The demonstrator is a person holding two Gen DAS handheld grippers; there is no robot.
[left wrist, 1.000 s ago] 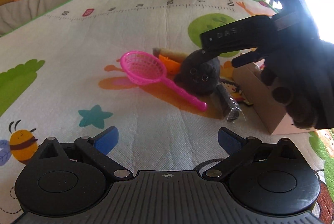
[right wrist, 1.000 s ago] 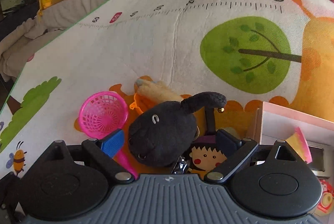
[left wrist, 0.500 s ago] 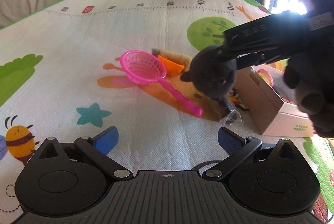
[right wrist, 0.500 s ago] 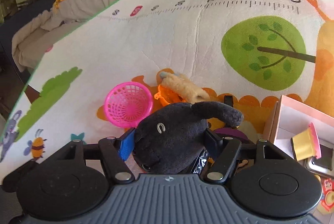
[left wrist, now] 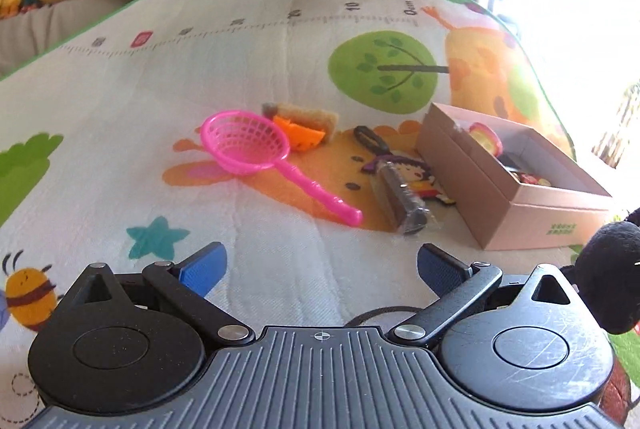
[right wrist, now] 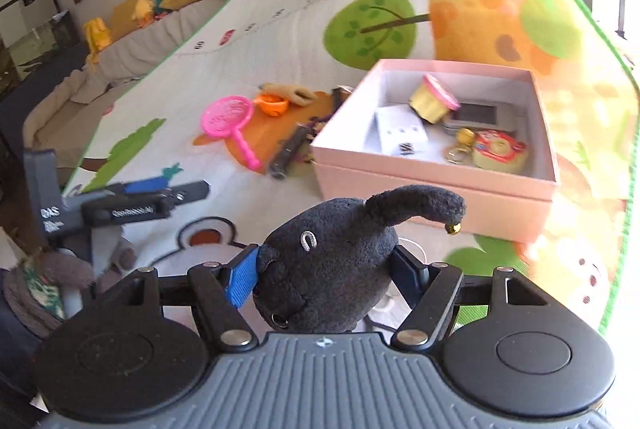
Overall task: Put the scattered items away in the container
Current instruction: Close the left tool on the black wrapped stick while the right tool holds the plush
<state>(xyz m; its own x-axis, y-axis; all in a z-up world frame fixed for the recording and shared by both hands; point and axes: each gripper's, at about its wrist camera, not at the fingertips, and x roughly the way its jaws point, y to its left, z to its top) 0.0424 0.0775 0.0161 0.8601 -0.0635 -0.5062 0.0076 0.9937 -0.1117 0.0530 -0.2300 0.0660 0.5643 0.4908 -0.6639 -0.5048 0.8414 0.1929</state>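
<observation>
- Black plush toy (right wrist: 332, 265): dark fuzzy body, a small silver horseshoe mark stitched on it, a curved limb ending in a tiny gold bell. It is clamped between the blue pads of the right claw (right wrist: 326, 275), held above the play mat (right wrist: 248, 41) on the near side of the pink box (right wrist: 432, 185). The claw's jaws have just been closing onto it.
- In the left wrist view only a cut-off part of the plush shows at the right edge.
- Left claw (left wrist: 320, 265): jaws apart, nothing between them.
- Writing: the left tool's body reads "DAS"; a further label on it is too blurred to read. The mat's ruler print shows "10" and "0cm". Green print on the box wall is illegible.
- Box contents: a gold cup with a pink lid, a white card, a keyring, a round red item.
- On the mat, left of the box: pink strainer (left wrist: 248, 145), orange toy (left wrist: 304, 133), dark wrapped bar (left wrist: 404, 197).
</observation>
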